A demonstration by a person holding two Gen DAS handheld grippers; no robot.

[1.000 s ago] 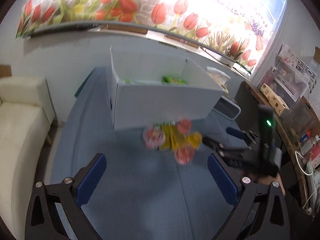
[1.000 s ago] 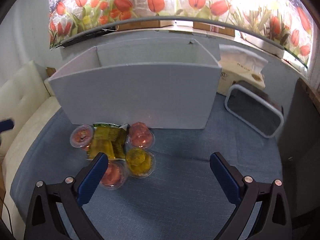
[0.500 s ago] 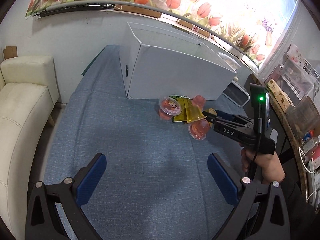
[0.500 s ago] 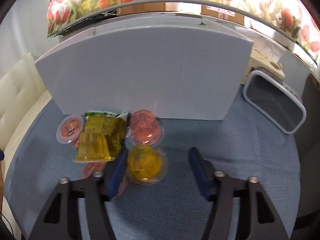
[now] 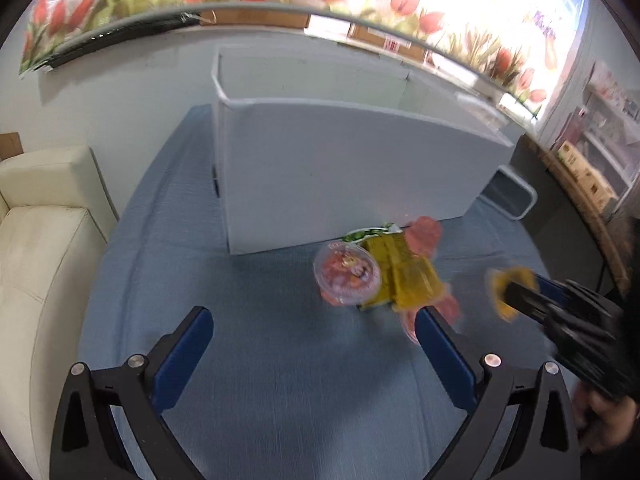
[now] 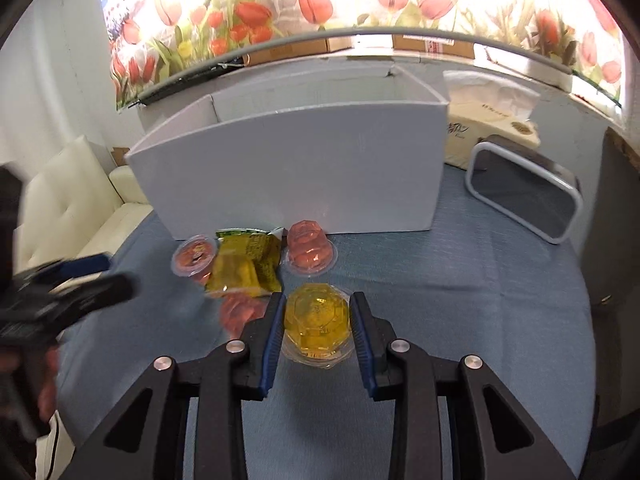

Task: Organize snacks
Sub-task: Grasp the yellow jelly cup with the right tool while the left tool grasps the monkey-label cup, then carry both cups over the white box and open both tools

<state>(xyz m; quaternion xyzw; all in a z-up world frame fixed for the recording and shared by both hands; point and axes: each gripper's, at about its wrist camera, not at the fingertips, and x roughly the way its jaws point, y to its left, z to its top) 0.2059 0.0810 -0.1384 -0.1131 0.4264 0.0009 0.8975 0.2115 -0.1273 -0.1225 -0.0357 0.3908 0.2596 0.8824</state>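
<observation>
Blue surface [image 6: 460, 292] is being cleared of snacks. Light, slippery yellow cup [image 6: 318, 322] is being clamped by its stiff sides in the just-narrowed right tongs [image 6: 318, 332]; left tongs [image 5: 312, 336] are being held wide, empty.

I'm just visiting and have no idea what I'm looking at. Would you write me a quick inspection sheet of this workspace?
Surface: blue cloth-covered table.
Job's things: yellow jelly cup; three red jelly cups, one beside the box, one lidded, one blurred; yellow snack packet; tall white box, open on top.
Clutter: white-rimmed dark tray, tissue pack.
Grippers: right gripper has just been closing, fingers on the yellow jelly cup; left gripper open, holding nothing.
Cables: nothing seen.
Surroundings: tulip-print blind, cream sofa, shelves.
</observation>
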